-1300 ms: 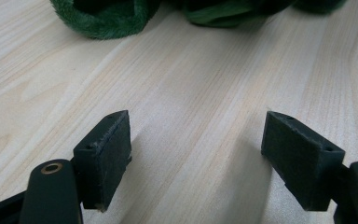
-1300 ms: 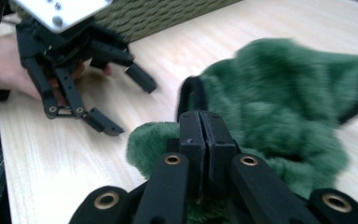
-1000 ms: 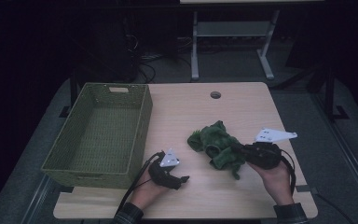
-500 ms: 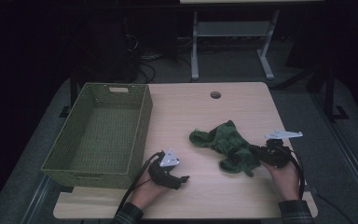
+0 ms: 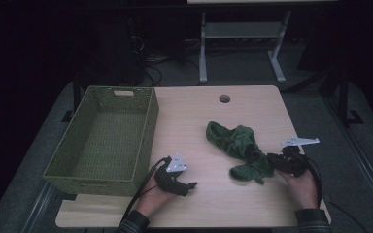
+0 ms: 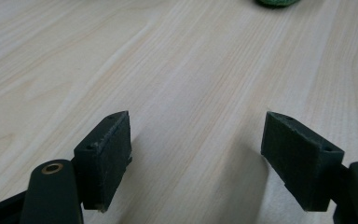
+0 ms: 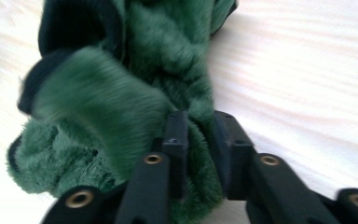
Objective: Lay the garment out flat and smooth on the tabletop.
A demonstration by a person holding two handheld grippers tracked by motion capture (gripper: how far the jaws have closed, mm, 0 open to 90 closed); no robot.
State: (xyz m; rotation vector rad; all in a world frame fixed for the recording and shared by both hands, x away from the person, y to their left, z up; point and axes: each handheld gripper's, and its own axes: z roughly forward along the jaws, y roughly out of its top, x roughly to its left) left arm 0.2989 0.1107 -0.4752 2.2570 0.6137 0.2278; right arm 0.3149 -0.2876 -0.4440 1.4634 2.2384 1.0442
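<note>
Cloth (image 7: 135, 98), green and fluffy, sits between the jaws of the right gripper (image 7: 199, 140); the jaws have just been opening, and in the right gripper view a fold of the pile fills the narrow gap, so I judge the grip is loosening but the pads are not yet free of it. In the high view this gripper (image 5: 275, 162) is at the near right end of the cloth (image 5: 240, 145). From there the cloth runs away and to the left, its long axis slanted over the table (image 5: 194, 121), the far end well apart from the gripper.

The left gripper (image 6: 196, 154) rests low over bare wood with its jaws wide apart and nothing between them. In the high view it (image 5: 187, 184) lies near the front edge, and the cloth is ahead of it and to its right. The right hand (image 5: 302, 187) is clearly the nearer one; the left hand (image 5: 150, 201) would have to cross open table to reach the cloth.

Just beside the left gripper, on its left, stands the basket (image 5: 82, 172), empty, its long side parallel to the side edge of the table. Between cloth and basket the wood is free, so I think a move toward the basket has room. Beyond the cloth there is only a small round hole (image 5: 224, 98) near the far edge.
</note>
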